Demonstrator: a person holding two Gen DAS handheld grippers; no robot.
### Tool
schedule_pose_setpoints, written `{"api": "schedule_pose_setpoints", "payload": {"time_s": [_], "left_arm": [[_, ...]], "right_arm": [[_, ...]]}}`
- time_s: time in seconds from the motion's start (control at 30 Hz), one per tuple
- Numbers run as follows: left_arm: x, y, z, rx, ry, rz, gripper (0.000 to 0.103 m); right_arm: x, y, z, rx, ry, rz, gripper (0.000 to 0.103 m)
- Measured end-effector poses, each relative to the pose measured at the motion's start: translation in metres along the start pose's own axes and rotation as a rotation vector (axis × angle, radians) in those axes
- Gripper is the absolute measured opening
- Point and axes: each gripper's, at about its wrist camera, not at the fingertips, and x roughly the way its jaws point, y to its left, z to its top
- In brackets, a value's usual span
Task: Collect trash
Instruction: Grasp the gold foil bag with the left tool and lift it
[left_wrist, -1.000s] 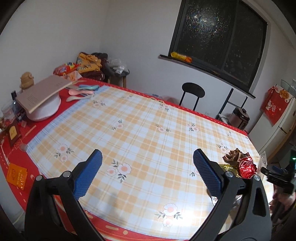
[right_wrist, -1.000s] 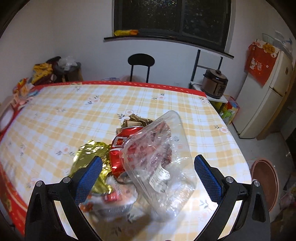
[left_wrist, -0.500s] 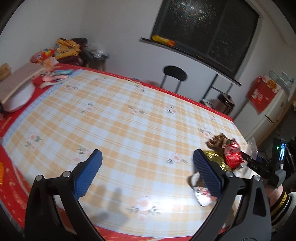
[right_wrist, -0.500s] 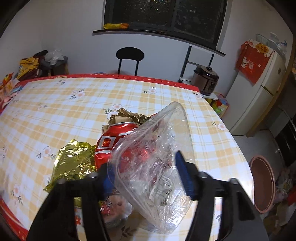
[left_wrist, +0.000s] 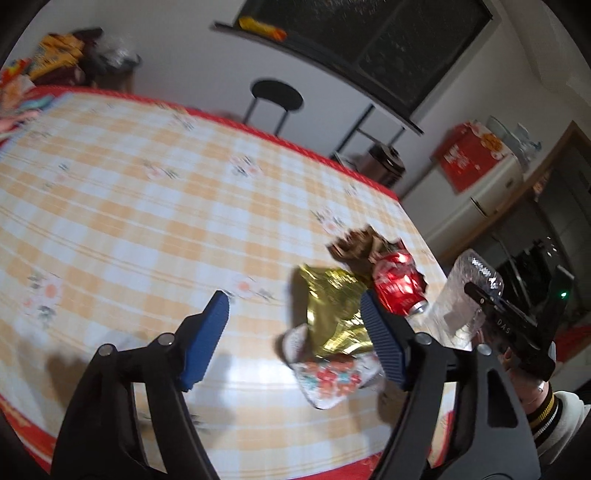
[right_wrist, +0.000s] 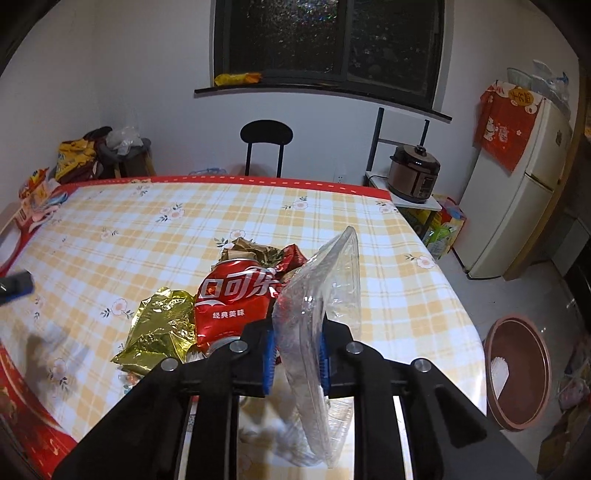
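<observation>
Judging by the table (right_wrist: 129, 229), little is collected: the clear plastic container (right_wrist: 321, 295) is pinched by the right gripper (right_wrist: 295, 356); gold wrapper (right_wrist: 162, 325) at nine o'clock and crushed red can (right_wrist: 236, 299) remain. The left gripper (left_wrist: 295, 332) is spread, empty.

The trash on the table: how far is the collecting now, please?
Done: nothing looks binned yet. In hand: the right gripper is shut on the clear plastic container. Left: the red can, gold wrapper and brown wrapper lie on the table; the left gripper, open, is near that pile. A brown basin stands on the floor.
</observation>
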Motion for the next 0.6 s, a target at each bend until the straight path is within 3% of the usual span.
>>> {"api": "schedule_pose_setpoints", "payload": {"time_s": [0.23,0.33,0.6], "left_arm": [[0.052,-0.019,-0.024,-0.070,0.165,-0.116,0.067],[0.076,-0.016,-0.036,-0.171,0.230,-0.146,0.065],[0.115,0.011,-0.046,-0.363,0.283,-0.146,0.063]], "right_arm": [[-0.011,-0.016,-0.006,0.025,-0.015,-0.021,0.019],[-0.012,-0.019,-0.010,0.030,-0.010,-0.018,0.018],[-0.014,-0.023,-0.013,0.021,-0.007,-0.018,0.018]]}}
